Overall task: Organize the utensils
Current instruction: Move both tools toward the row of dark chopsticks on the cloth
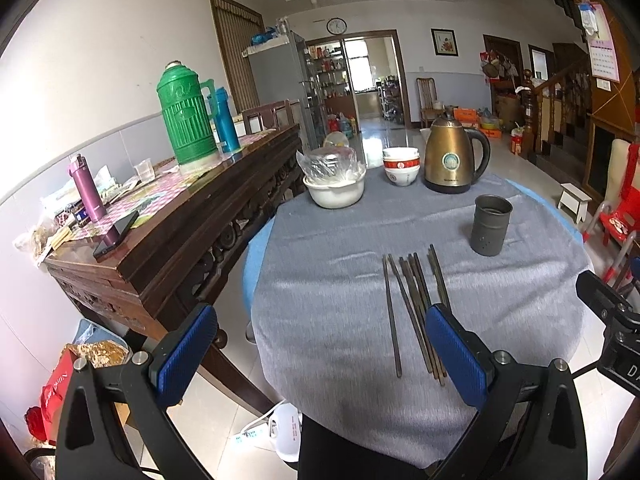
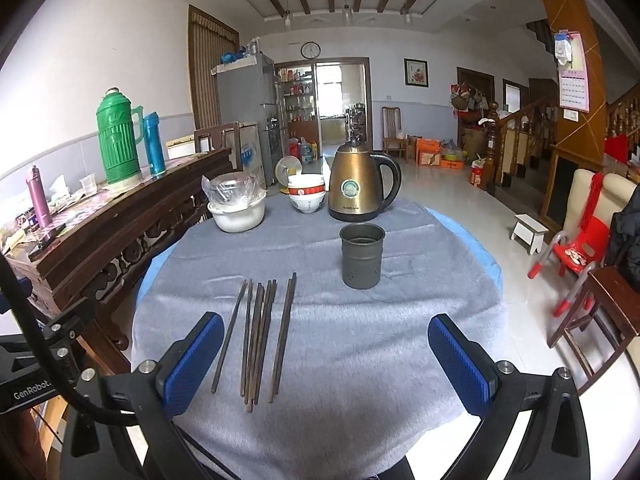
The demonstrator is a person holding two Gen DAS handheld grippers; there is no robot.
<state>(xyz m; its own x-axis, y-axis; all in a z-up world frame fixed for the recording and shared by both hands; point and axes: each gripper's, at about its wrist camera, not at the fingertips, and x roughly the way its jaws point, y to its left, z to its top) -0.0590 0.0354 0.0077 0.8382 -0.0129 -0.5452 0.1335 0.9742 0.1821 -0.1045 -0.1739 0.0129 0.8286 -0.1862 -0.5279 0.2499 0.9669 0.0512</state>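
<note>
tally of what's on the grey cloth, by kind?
Chopsticks: about 8, some overlap so not exact
Metal holder cup: 1
Kettle: 1
Stacked bowls: 1 stack, count unclear
White basin: 1
Total: about 12, the stack counted as one

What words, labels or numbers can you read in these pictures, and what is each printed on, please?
"GenRobot": on the left gripper's black body, right wrist view.
"DA": cut-off letters on the right gripper's body, left wrist view.
Kettle badge and lettering: too blurred.
Wall calendar, clock, stacked bowls: too small.
</note>
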